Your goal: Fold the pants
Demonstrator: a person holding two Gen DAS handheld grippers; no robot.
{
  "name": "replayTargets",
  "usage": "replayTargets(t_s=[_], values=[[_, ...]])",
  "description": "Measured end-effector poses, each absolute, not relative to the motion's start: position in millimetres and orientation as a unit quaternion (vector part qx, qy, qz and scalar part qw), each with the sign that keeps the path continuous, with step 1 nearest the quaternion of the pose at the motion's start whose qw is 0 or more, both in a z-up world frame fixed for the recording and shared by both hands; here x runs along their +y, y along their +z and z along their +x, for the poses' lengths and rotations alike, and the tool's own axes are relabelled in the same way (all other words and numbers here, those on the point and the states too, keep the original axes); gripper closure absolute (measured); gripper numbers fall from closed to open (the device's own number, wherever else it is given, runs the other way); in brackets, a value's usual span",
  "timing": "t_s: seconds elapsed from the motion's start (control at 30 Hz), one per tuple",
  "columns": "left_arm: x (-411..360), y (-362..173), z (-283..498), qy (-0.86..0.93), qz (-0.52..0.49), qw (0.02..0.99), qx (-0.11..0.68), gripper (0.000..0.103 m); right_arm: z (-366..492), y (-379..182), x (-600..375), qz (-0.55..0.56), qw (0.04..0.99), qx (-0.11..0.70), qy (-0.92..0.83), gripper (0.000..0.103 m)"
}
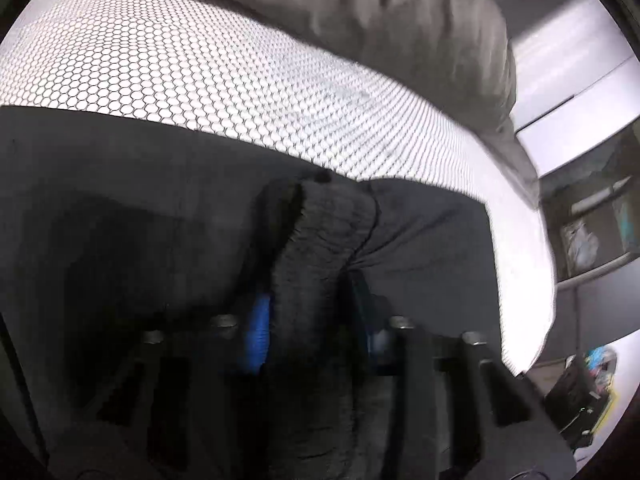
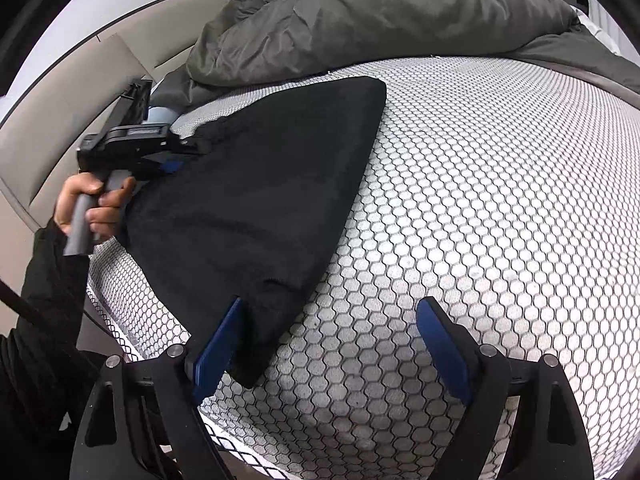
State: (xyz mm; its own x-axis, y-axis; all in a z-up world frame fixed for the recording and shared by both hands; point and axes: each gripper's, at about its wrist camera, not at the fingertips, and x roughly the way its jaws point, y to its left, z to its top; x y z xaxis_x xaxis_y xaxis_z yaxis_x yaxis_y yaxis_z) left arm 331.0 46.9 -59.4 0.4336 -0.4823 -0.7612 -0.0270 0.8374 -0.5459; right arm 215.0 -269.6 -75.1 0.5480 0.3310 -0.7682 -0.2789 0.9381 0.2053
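Because the left wrist view sits so close to the cloth, most of its lower half is dark and blurred — the left tool (image 1: 316, 320) shows only slivers of its blue pads (image 1: 258, 332), with a ribbed fold of the black pants (image 1: 320, 232) bunched between them, so it is clamped on that fabric. The room at the right edge of that view is smeared and hard to read.

From the right wrist view, a bare hand (image 2: 94, 210) in a dark sleeve grips the grey handle of the left tool (image 2: 176, 156) at the far left, its tip on the pants' edge. The right tool (image 2: 332, 344) sits near, its blue-padded fingers (image 2: 442, 356) spread wide and holding nothing; its left finger touches or overlaps the pants' near corner, I cannot tell which.

The pants (image 2: 256, 200) lie flat as a dark, soft, roughly triangular shape on the bed's white cover (image 2: 480, 220), printed with a black honeycomb pattern. A crumpled olive-grey duvet (image 2: 380, 12) is heaped at the far side, its ends cut off by the frame.
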Motion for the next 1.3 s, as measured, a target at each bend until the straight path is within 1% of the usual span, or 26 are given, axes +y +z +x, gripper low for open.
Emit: replayTargets(t_s=[0.07,0.1,0.13,0.27,0.4,0.47,0.53,0.6,0.63,0.7,0.77,0.83,0.87,0.93,1.0,1.07,1.1,1.13,1.17,1.2,1.23,1.3], values=[[49.5,-53.0,327.4,-0.140,-0.257,0.815,0.501,0.084,219.3,-73.8,-265.9,0.031,0.879,0.444,0.172,0.015],[53.8,-47.5,324.6,-0.136,-0.260,0.819,0.493,0.092,220.7,-74.0,-264.7,0.032,0.879,0.445,0.171,0.015],[60.2,-43.0,321.4,-0.138,-0.268,0.821,0.485,0.094,222.8,-73.9,-262.9,0.031,0.878,0.446,0.171,0.015],[86.9,-33.0,310.2,-0.135,-0.295,0.826,0.461,0.095,226.3,-74.7,-256.3,0.025,0.877,0.448,0.173,0.015],[103.2,-42.3,311.2,-0.120,-0.312,0.816,0.472,0.095,226.3,-75.5,-252.4,0.017,0.878,0.447,0.172,0.015],[111.5,-47.7,310.4,-0.107,-0.311,0.815,0.477,0.092,223.3,-74.5,-250.3,0.020,0.878,0.445,0.172,0.015],[115.4,-61.1,310.0,-0.086,-0.312,0.808,0.493,0.073,220.5,-75.9,-250.9,0.023,0.879,0.444,0.173,0.015],[114.4,-64.8,308.7,-0.075,-0.311,0.805,0.500,0.069,219.5,-76.1,-252.1,0.023,0.879,0.443,0.172,0.015],[113.0,-60.3,306.0,-0.069,-0.304,0.807,0.502,0.060,217.4,-76.1,-254.7,0.023,0.880,0.443,0.172,0.015],[113.1,-46.6,295.4,-0.046,-0.283,0.817,0.499,0.051,214.4,-73.3,-259.4,0.025,0.881,0.440,0.172,0.015],[107.6,-28.5,280.5,-0.038,-0.258,0.838,0.480,0.044,209.2,-70.7,-264.6,0.034,0.882,0.435,0.175,0.015],[94.4,-10.5,258.9,-0.046,-0.233,0.854,0.463,0.025,203.7,-66.0,-271.6,0.052,0.883,0.429,0.186,0.015],[83.6,-3.5,247.3,-0.055,-0.216,0.864,0.451,0.023,201.8,-64.2,-273.8,0.060,0.881,0.428,0.192,0.015],[61.5,2.0,228.9,-0.073,-0.172,0.881,0.434,0.022,198.3,-63.2,-277.1,0.080,0.873,0.431,0.213,0.015],[40.2,-3.9,209.7,-0.068,-0.121,0.892,0.430,0.022,194.9,-64.1,-275.7,0.090,0.864,0.436,0.234,0.015],[28.8,-22.7,202.4,-0.039,-0.062,0.887,0.456,0.022,191.3,-65.3,-271.2,0.099,0.856,0.438,0.257,0.023],[27.5,-29.8,201.1,-0.024,-0.047,0.883,0.467,0.022,190.9,-66.4,-269.8,0.106,0.850,0.441,0.267,0.033],[30.3,-41.3,201.9,-0.006,-0.037,0.875,0.482,0.021,190.5,-68.4,-268.1,0.117,0.843,0.445,0.278,0.045],[34.7,-48.8,201.9,-0.001,-0.040,0.870,0.491,0.020,189.4,-72.1,-263.8,0.127,0.836,0.452,0.283,0.049],[42.3,-53.9,201.5,-0.010,-0.056,0.868,0.494,0.019,189.1,-76.1,-261.5,0.133,0.830,0.460,0.285,0.057],[49.4,-54.6,200.1,-0.020,-0.074,0.867,0.493,0.019,187.6,-79.7,-257.8,0.134,0.827,0.468,0.283,0.068],[58.2,-48.4,194.6,-0.031,-0.096,0.866,0.489,0.019,186.0,-82.0,-257.2,0.130,0.826,0.474,0.276,0.071]])
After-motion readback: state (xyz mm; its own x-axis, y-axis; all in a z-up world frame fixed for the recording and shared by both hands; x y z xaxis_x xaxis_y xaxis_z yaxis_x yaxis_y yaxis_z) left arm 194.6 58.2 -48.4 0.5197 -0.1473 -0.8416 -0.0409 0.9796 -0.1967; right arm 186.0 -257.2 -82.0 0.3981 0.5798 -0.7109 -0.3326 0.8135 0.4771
